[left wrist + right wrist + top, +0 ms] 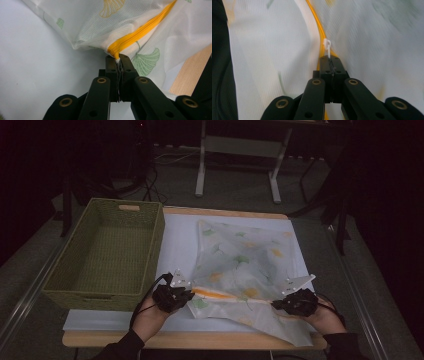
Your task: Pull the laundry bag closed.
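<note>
Zipper (220, 294) runs level between the hands: left tongs (119, 57) clamp its end, right tongs (331, 58) clamp the pull (327, 47).

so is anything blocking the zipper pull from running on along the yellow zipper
Nothing visible does. The right tongs are shut on the white zipper pull, and the yellow zipper ahead of it lies bare on the mesh bag. The left tongs pinch the zipper's end, off the track.

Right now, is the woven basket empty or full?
Empty: the woven basket shows its bare bottom in the high view, beside the mesh bag.
</note>
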Demonstrator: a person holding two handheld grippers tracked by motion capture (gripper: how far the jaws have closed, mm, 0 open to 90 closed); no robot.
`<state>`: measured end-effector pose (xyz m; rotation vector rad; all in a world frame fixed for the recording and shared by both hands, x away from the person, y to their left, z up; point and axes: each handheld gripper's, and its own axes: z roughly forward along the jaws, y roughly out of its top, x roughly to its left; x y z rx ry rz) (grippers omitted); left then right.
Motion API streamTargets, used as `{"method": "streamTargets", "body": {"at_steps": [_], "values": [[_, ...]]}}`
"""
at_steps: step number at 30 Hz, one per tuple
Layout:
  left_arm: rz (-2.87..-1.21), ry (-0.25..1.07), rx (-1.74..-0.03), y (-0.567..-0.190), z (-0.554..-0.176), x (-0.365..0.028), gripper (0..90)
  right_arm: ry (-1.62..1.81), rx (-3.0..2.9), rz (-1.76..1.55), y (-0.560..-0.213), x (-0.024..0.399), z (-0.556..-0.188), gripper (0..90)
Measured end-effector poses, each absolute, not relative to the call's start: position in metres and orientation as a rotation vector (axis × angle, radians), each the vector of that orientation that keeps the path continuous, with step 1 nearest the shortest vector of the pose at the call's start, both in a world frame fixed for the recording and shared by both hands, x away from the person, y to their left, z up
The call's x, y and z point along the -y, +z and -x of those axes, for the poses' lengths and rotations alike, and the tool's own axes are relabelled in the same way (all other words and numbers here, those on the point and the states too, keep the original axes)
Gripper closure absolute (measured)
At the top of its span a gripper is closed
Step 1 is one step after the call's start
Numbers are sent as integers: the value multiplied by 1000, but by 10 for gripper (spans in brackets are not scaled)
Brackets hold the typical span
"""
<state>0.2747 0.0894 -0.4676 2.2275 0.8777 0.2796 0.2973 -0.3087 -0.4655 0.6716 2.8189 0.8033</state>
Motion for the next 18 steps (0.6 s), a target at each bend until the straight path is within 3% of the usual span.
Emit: {"method": "streamTargets", "body": {"at_steps": [18], "values": [[-2213,279,-864,-466,-275,-89,883,855,-2696,-844,-459,369,-287,900]]}}
